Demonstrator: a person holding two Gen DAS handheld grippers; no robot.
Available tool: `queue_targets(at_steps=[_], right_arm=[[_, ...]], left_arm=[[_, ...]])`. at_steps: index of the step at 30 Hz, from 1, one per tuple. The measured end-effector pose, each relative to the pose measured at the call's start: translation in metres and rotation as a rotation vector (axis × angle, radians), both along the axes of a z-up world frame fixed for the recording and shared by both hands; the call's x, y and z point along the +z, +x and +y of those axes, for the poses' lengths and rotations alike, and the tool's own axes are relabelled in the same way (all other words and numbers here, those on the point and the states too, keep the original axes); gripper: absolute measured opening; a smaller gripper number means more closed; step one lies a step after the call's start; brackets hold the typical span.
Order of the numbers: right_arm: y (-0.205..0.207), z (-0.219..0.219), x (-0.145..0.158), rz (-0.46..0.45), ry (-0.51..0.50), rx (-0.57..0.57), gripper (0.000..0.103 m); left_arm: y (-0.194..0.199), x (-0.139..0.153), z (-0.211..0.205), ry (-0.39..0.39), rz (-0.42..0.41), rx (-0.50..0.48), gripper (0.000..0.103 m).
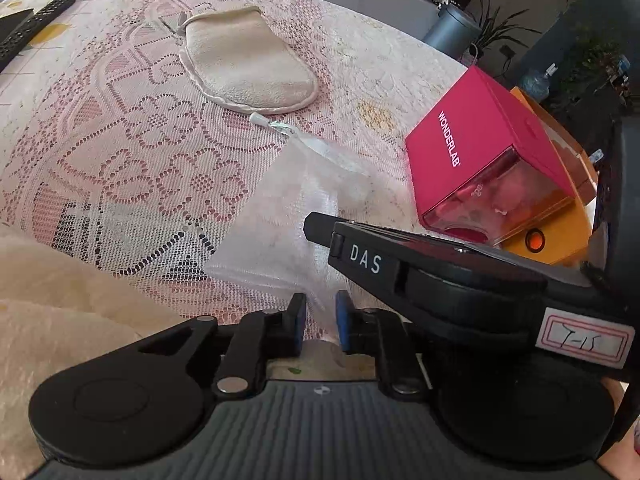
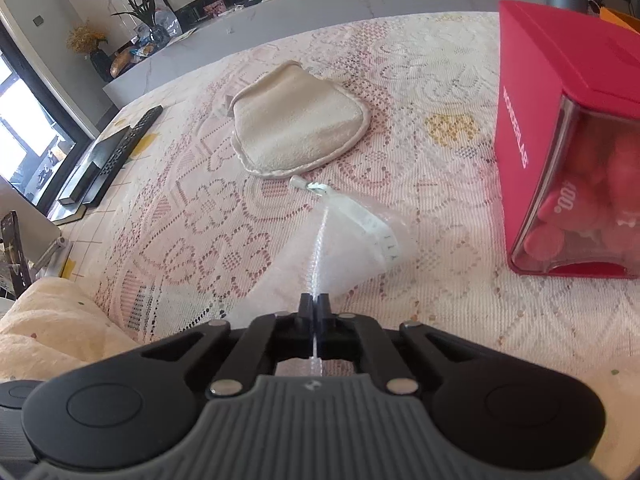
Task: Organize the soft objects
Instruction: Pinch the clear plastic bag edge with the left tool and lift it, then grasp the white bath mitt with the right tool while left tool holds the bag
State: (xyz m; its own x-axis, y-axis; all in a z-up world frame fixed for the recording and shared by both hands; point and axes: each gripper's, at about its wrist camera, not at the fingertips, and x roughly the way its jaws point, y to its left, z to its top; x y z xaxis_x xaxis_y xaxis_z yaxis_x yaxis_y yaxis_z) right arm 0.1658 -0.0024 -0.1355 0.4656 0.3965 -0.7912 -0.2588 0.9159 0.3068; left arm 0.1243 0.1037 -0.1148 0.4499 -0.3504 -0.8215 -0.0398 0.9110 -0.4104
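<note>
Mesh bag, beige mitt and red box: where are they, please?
mesh bag (image 2: pixel 352 248): right wrist view, its translucent body.
beige mitt (image 2: pixel 296 120): right wrist view, its middle.
red box (image 1: pixel 476 136): left wrist view, its lettered side.

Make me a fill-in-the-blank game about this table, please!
1. The right gripper is shut on the see-through mesh ____.
2. The white word on the red box is ____.
3. The beige mitt lies ____ on the lace tablecloth.
4. The left gripper is ____ around the mesh bag's edge.

Missing words: bag; WONDERLAB; flat; open
</note>
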Motion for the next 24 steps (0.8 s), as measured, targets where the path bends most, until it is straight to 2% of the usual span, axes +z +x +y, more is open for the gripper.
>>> queue_targets(at_steps=[1, 4, 8, 13, 17, 20, 22, 24], right_arm=[[0.0, -0.001, 0.004, -0.015, -0.005, 0.003, 0.0], [0.006, -0.004, 0.016, -0.07, -0.029, 0.008, 0.0], [0.022, -0.003, 0.03, -0.155, -0.077, 0.022, 0.0], [0.049, 0.008, 0.039, -0.245, -0.139, 0.054, 0.0], [0.075, 0.017, 0.038, -0.273, -0.166, 0.047, 0.0], [0.095, 0.025, 0.028, -0.259, -0.187, 0.039, 0.0], [0.104, 0.029, 0.019, -0.243, -0.203, 0.023, 0.0], [0.111, 0.03, 0.012, -0.232, -0.206, 0.012, 0.0]], left_arm=[[0.0, 0.003, 0.003, -0.017, -0.004, 0.007, 0.037], [0.003, 0.015, 0.01, 0.009, -0.045, 0.022, 0.045], [0.019, 0.027, 0.025, 0.072, -0.095, 0.063, 0.048], [0.053, 0.034, 0.043, 0.1, -0.17, 0.126, 0.053], [0.084, 0.026, 0.05, 0.099, -0.188, 0.163, 0.058], [0.107, 0.015, 0.054, 0.106, -0.197, 0.193, 0.068], [0.119, 0.006, 0.056, 0.137, -0.196, 0.218, 0.074], [0.128, 0.0, 0.057, 0.161, -0.209, 0.237, 0.075]])
